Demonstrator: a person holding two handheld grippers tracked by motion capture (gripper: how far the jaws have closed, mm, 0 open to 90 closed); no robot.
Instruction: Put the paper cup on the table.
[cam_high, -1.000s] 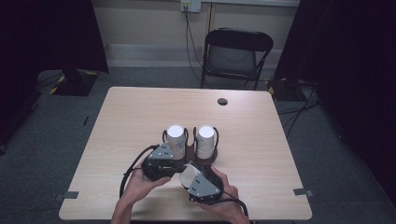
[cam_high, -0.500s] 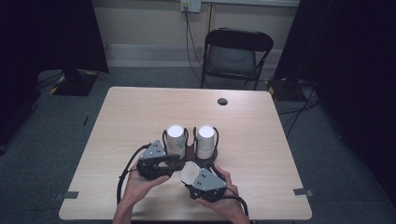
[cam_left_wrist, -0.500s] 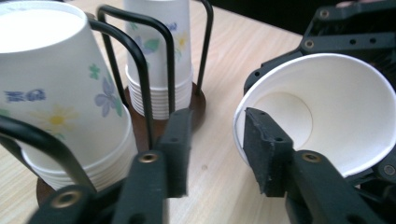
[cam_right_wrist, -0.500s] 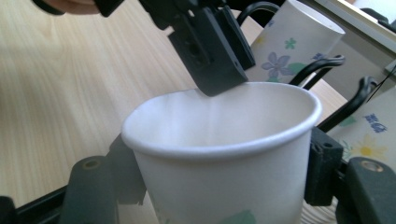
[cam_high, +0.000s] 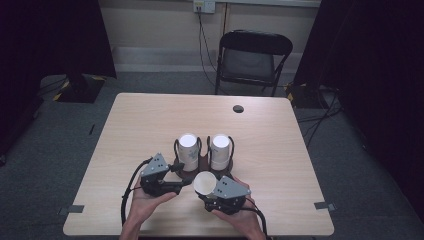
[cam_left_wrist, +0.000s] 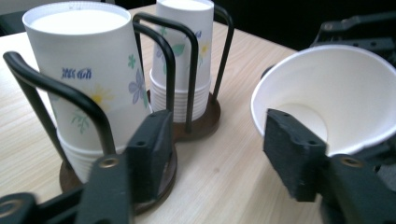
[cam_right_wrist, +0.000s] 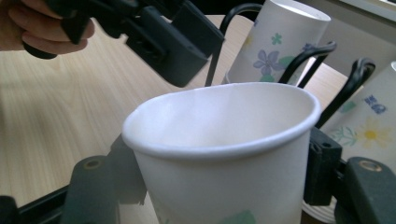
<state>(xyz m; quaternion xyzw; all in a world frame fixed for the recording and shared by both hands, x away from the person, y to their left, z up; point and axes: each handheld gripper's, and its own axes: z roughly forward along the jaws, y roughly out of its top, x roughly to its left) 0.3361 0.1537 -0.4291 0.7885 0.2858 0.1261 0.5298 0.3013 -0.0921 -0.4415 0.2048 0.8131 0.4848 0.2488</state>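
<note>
right gripper (cam_high: 209, 184) clamped on paper cup (cam_high: 204, 183) near tabletop (cam_high: 150, 120) front edge, left gripper (cam_high: 182, 187) jaws just opening, nothing between, cup holder (cam_high: 202, 167) behind

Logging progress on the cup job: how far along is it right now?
Done: one loose cup is out of the holder, mouth up. In hand: the right gripper clamps it; the left gripper has just been opening, nothing between its pads. Left: two upside-down stacks stand in the holder.
</note>
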